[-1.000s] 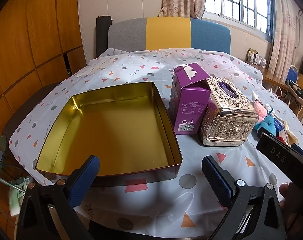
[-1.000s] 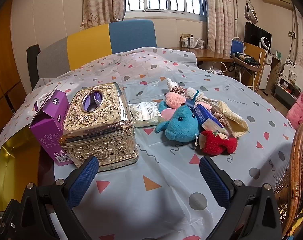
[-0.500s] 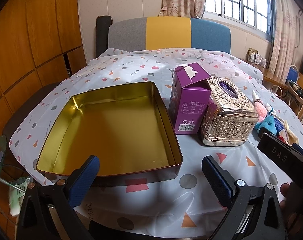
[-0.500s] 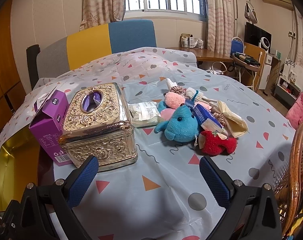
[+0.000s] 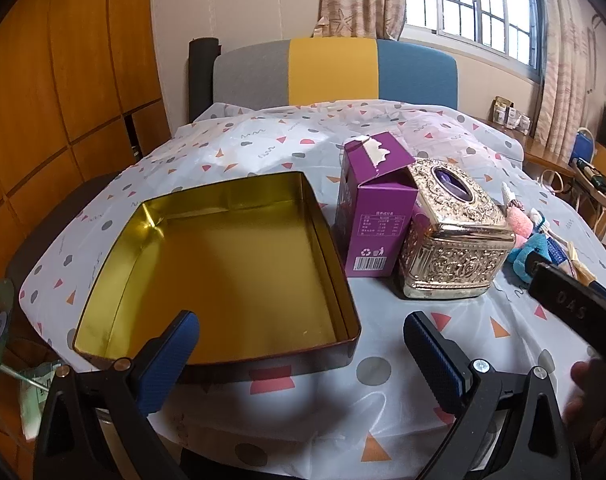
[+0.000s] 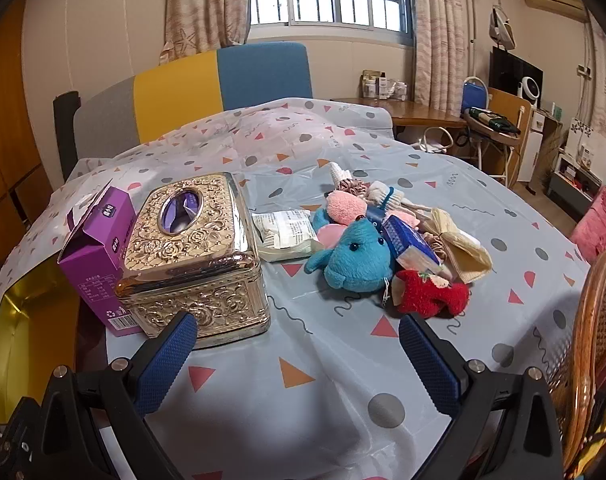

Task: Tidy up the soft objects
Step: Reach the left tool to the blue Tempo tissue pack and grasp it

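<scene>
Soft toy pile sits twd the counter's right edge, ahead of the right gripper, nearer arm; its fingers wide open, empty. Left gripper, also spread w/ nothing held, faces the empty gold tin at the left edge.

We see a tin tray of glossy gold metal, a shiny embossed metal tissue box, a matt purple cardboard carton, a fluffy blue plush toy, a fuzzy red strawberry plush and a smooth plastic tablecloth. The gripper pads look like rough blue rubber.
</scene>
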Motion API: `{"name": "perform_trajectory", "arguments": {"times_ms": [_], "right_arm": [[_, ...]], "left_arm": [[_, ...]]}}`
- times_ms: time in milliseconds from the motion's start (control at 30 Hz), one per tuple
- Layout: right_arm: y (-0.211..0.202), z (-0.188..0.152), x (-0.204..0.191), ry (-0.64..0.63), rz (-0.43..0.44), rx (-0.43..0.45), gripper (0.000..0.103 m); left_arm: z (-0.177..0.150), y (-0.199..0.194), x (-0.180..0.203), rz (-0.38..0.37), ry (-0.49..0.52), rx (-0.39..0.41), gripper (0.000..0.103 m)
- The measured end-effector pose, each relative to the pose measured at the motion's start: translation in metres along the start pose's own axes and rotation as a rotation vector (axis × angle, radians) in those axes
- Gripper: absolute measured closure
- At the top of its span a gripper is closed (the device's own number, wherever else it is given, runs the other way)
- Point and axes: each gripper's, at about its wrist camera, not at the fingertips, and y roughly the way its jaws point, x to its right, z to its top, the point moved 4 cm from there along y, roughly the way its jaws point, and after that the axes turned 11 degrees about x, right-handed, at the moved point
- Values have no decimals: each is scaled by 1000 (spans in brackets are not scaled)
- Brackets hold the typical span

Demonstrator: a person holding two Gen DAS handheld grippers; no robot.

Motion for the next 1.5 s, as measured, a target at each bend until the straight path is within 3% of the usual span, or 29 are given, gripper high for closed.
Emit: {"name": "perform_trajectory", "arguments": {"times_ms": [133,300,433,567,667,833,933,1233,1500], "right_arm": [[5,11,14,2,35,-14,0],[20,38,59,73,82,-63,0],[27,62,115,159,53,-83,0],[27,72,170,220,-13,-92,0],[26,72,199,257,-36,-101,0],[22,65,224,294,-48,-113,0],[21,62,227,303,-40,-109,0],[29,55,241,353,-34,-118,0],[30,54,259,387,-44,-114,0]], "left_arm": [[9,2,14,-93,40,15,0],[19,7,62,-394,121,-46,0],[25,6,115,-558,229,-73,0],[28,14,167,-647,312,-117,1],[32,21,191,-684,326,-144,3],[40,43,237,-716,367,-190,28],[42,54,262,-736,369,-236,32],[48,76,339,-759,450,-281,33],[15,112,390,-652,648,-378,34]]}}
